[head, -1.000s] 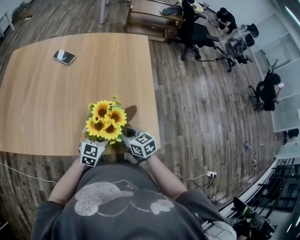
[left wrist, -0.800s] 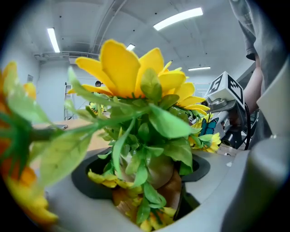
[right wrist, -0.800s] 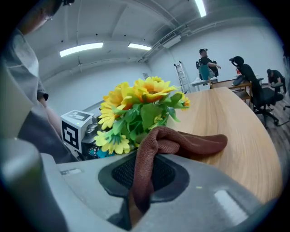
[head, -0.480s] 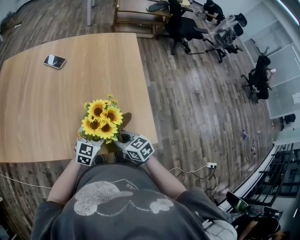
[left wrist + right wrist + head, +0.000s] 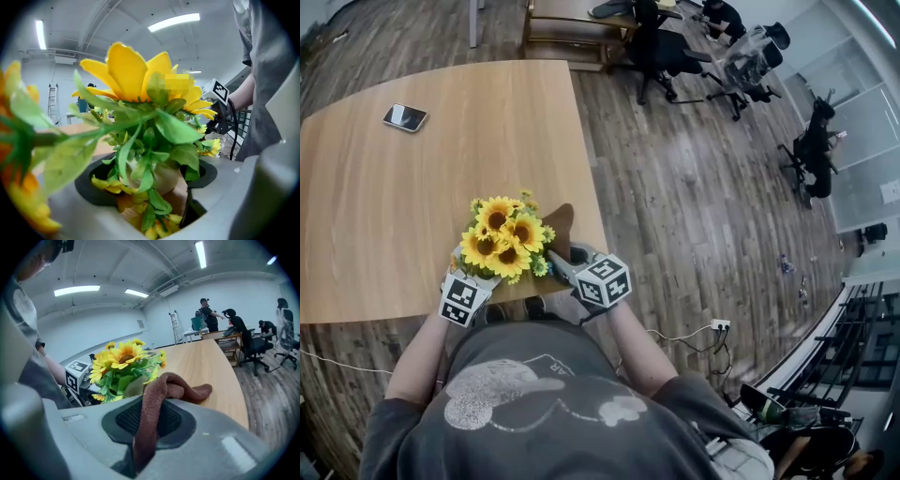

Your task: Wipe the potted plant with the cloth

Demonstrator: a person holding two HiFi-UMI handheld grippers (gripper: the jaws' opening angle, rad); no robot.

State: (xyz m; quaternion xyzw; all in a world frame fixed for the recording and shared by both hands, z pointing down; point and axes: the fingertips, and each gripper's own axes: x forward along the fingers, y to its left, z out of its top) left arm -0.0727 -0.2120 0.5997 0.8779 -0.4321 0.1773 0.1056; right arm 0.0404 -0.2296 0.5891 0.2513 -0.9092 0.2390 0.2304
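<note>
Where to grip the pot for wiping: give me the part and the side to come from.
Take the pot by its rounded body under the leaves, coming in low from the near edge of the table, one jaw on each side. The sunflowers overhang the top, so nothing reaches it from above. The left gripper brackets it that way.

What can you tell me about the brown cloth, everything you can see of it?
The cloth is reddish-brown, soft and nubby like terry. The right tool pinches a bunched strip between its jaws; the rest humps up and flops forward past the tips, above the wooden table. It sits beside the potted plant; contact with the leaves can't be told.
</note>
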